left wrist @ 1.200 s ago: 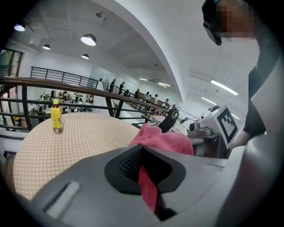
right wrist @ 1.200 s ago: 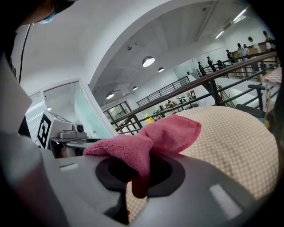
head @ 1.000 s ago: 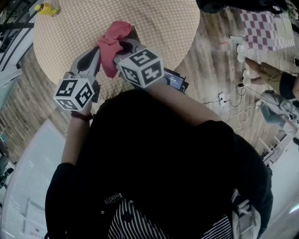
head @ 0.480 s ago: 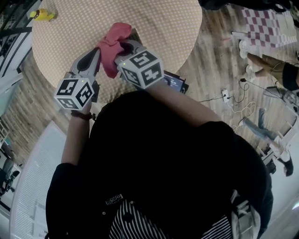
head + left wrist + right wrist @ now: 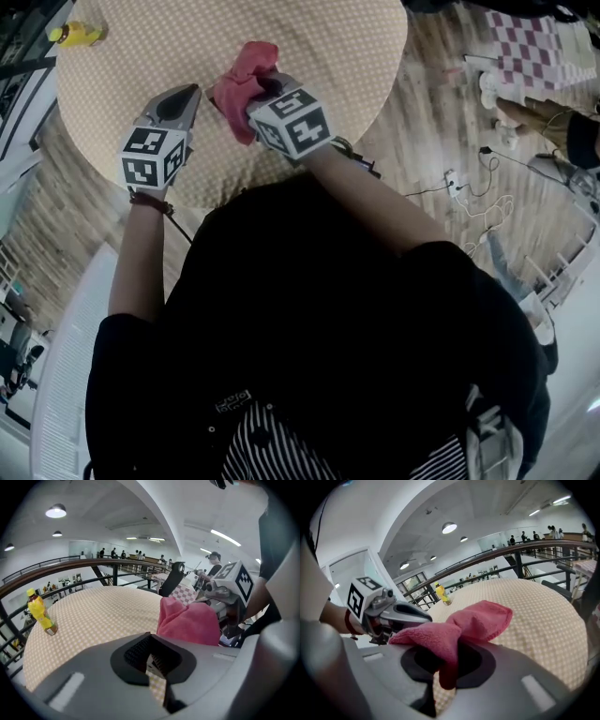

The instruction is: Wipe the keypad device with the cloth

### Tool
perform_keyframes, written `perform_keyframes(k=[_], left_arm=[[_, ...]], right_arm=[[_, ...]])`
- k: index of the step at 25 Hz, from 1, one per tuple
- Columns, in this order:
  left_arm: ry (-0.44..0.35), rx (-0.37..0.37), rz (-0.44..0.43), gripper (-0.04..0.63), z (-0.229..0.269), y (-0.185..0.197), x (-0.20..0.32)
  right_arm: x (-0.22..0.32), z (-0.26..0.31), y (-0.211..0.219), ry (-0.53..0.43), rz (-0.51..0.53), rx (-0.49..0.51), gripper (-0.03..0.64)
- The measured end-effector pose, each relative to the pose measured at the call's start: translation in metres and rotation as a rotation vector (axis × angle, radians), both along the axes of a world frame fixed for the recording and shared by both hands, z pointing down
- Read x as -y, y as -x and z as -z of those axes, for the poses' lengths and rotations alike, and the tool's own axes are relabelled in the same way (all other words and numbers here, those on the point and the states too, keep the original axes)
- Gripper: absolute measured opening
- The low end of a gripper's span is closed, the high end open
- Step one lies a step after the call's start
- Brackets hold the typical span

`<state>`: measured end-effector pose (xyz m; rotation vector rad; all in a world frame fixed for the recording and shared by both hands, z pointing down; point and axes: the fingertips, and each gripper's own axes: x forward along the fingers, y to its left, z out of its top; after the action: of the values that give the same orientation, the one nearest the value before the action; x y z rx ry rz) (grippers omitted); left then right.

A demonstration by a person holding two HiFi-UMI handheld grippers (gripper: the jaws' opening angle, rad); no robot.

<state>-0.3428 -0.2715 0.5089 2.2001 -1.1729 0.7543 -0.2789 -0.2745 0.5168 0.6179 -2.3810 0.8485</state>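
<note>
Upper left of the head view, a little yellow bottle [image 5: 73,35] sits near the rim of the round dotted table [image 5: 319,47]. Moving right, the left gripper [image 5: 189,92] is over the table's near side with its jaws pinched together and nothing in them; its own view just shows a sliver of the table pattern below the pads. Right next to it, the pink cloth [image 5: 246,70] is bunched up and clamped tight in the right gripper [image 5: 262,89], with one flap drooping down between the jaws. A dark thing [image 5: 345,146] peeks out at the table edge beside the right forearm, too hidden to say what it is. Far right, white cables [image 5: 473,211] lie on the wood floor.
</note>
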Motion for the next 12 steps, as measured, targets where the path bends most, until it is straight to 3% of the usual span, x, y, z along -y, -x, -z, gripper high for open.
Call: perform_keyframes(k=[4,12], left_arm=[[0.078,0.058,-0.13,0.002,-0.026,-0.025,0.004],[0.158,0.089,-0.137,0.002,-0.067,-0.039,0.003]], right_arm=[[-0.022,-0.029,0.005,0.061,0.025,-0.037,0.067],[-0.03,-0.068,0.016,0.096,0.036,-0.079,0.067]])
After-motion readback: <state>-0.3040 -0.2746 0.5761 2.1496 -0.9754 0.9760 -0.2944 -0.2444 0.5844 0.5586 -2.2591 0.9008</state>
